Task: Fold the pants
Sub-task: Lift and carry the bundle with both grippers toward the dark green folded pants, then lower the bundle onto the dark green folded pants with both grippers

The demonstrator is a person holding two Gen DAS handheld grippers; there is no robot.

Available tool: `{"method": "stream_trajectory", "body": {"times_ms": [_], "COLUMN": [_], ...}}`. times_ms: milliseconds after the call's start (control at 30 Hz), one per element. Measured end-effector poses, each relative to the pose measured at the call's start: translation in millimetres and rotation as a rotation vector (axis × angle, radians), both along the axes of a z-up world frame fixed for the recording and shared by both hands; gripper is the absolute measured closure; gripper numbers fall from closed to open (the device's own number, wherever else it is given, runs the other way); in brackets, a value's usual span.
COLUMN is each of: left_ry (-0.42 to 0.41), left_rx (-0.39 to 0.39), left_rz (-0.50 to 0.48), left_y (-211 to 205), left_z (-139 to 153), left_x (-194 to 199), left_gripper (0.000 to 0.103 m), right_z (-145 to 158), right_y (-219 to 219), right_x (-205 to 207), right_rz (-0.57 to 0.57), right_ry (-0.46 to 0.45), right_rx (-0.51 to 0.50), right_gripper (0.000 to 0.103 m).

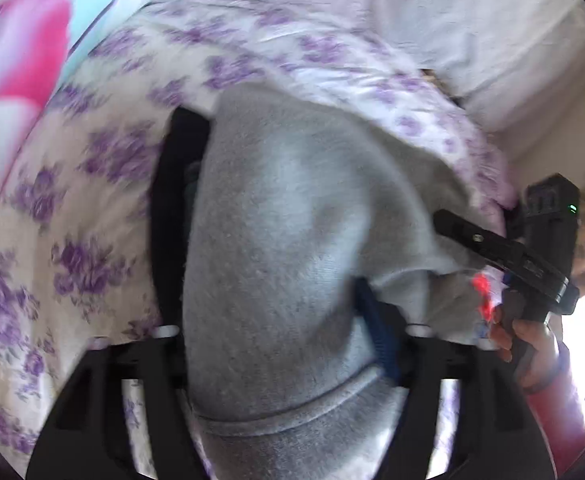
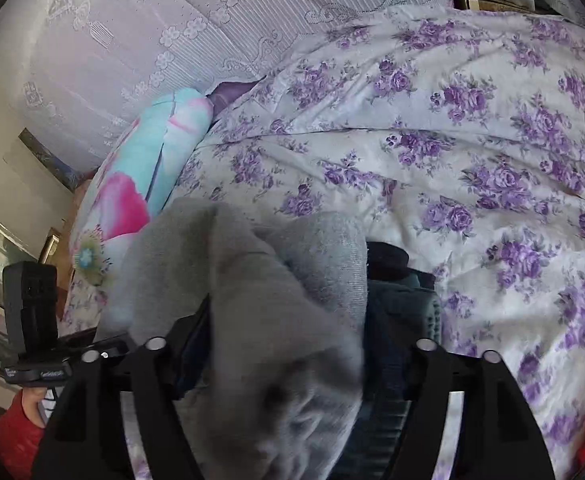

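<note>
The grey pants (image 1: 292,240) fill the centre and bottom of both wrist views, bunched and draped between the fingers of each gripper, above a bedspread with purple flowers (image 2: 472,160). In the left view a stitched hem or waistband seam is seen low in the frame, with the cloth lying between the two black fingers of the left gripper (image 1: 276,216). These jaws are spread wide with the fabric between them; whether the pads press on it cannot be told. In the right view the right gripper (image 2: 292,280) is likewise spread wide, with a thick wad of grey cloth between its jaws, and a firm grip cannot be confirmed.

No flat, finished fold is shown. The garment appears lifted and rumpled, so the folding is judged to be partway at most; laying it down and smoothing it remain.

A pink and turquoise pillow (image 2: 152,160) lies at the middle left of the right view, below pale lace fabric (image 2: 152,40).
</note>
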State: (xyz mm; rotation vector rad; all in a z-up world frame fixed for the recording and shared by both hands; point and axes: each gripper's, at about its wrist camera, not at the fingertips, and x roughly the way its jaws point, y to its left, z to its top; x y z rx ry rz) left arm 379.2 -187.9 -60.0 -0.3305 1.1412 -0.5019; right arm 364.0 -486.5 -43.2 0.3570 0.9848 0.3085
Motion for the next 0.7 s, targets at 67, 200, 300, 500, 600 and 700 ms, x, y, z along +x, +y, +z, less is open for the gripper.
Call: {"method": "stream_trajectory", "body": {"times_ms": [67, 200, 300, 500, 600, 700], "left_ry": [0.014, 0.040, 0.003, -0.213, -0.278, -0.252], "left_rx": [-0.019, -0.089, -0.037, 0.128, 0.250, 0.361], "left_rz": [0.042, 0.063, 0.079, 0.157, 0.159, 0.118], "left_y": [6, 15, 14, 24, 11, -13], "left_z": [-13, -25, -8, 62, 79, 66], "left_x": [-1, -1, -11, -43, -45, -36], "left_gripper": [0.006, 0.004, 0.005, 0.005, 0.005, 0.005], "right_z": [-6, -8, 4, 79, 80, 41], "right_y": [0, 7, 1, -5, 22, 40], "right_x": [1, 0, -4, -73, -86, -69], "right_rz": [-0.023, -0.003, -0.026, -0.198, -0.207, -0.177], "right_ry": [-0.012, -0.049, -0.067, -0.344, -0.342, -0.191], "right_rx": [0.015, -0.026, 0.002, -0.081, -0.315, -0.507], "right_gripper": [0.023, 0.020, 0.020, 0.003, 0.003, 0.004]}}
